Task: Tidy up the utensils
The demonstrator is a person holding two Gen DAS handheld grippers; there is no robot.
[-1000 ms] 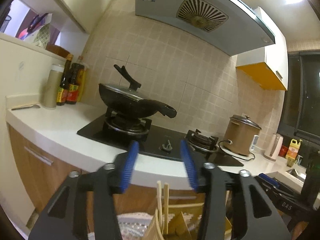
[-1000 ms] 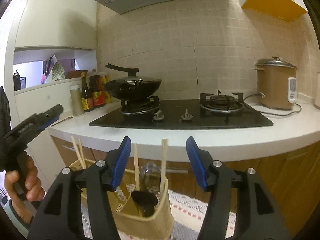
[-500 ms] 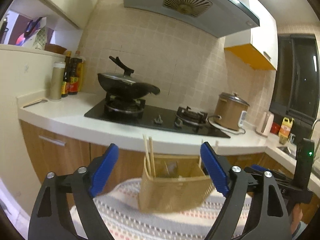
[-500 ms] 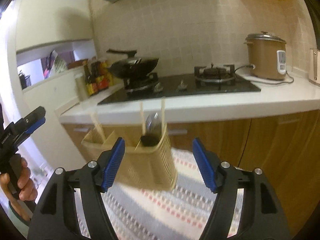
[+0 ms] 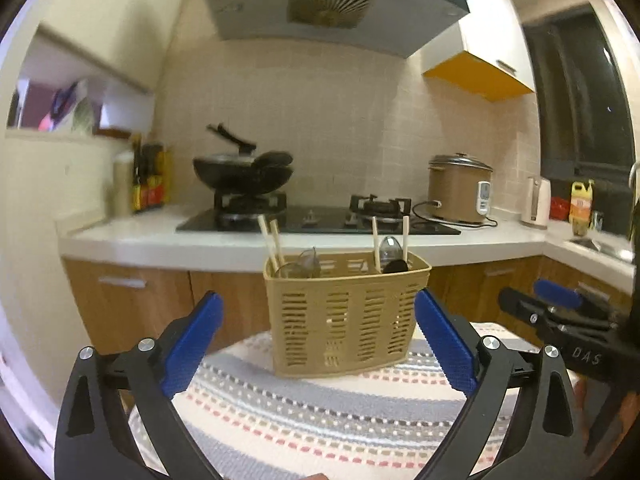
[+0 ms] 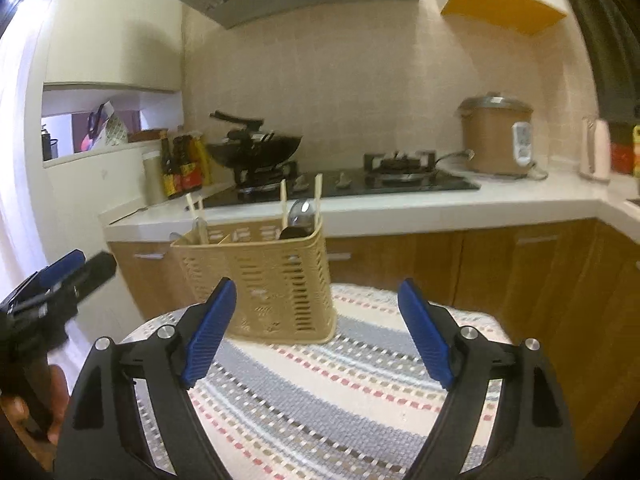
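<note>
Left gripper (image 5: 318,334) opening, empty; basket (image 5: 344,316) ahead on tablecloth (image 5: 320,408).

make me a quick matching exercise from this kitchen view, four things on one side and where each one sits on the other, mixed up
Things:
1. tan slotted plastic utensil basket
2. black lidded wok
3. brown rice cooker with steel lid
4. dark sauce bottles

Places:
A. on the left gas burner
B. on the striped woven cloth
C. on the counter right of the hob
D. on the counter left of the hob

Pairs: 1-B, 2-A, 3-C, 4-D
</note>
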